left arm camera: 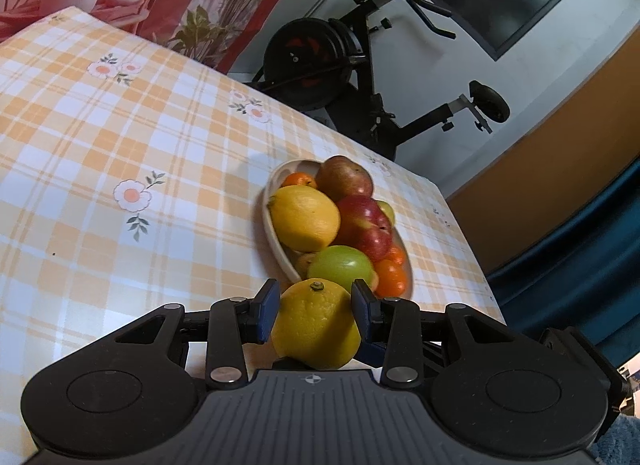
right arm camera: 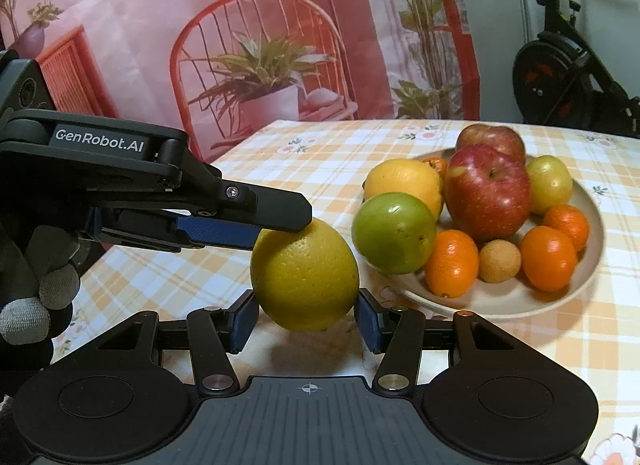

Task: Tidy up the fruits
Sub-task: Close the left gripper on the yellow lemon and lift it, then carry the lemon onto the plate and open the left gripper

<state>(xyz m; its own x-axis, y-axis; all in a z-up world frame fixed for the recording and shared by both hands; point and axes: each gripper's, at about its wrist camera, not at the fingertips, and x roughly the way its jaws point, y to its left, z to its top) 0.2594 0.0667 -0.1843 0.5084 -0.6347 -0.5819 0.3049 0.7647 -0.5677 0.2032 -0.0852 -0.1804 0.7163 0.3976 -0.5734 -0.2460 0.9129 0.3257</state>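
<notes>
The desk [left arm camera: 100, 137], spread with an orange-and-white checked cloth printed with small flowers, is nearly bare apart from one thing: the shallow oval cream-coloured dish [right arm camera: 588, 261] standing near its far corner. That dish is already heaped, which I read as most of the sorting being done. In it I can count a big yellow citrus [left arm camera: 306, 219], two red apples (one behind the other) [right arm camera: 486, 193], a round green fruit [right arm camera: 394, 231] at the near rim, a yellowish-green one [right arm camera: 550, 183] at the back, several small orange mandarins [right arm camera: 548, 257], and a little tan fruit [right arm camera: 500, 261] tucked among them.

What is left, as far as I can see, is the single dimpled yellow lemon [right arm camera: 306, 277] that I am carrying. It hangs clear above the cloth, just short of the dish's near edge. My left claw [left arm camera: 316, 307] is clamped on it, a blue pad pressed to each flank, stem end facing up in the left wrist view. My right claw [right arm camera: 306, 319] sits around the lower part of the same lemon, its blue pads right at the skin; whether they truly press or only stand beside it, I cannot tell.

No other loose fruit shows on the cloth in either view, so I judge this lemon to be the last piece, with room for it scarce on the piled dish.
</notes>
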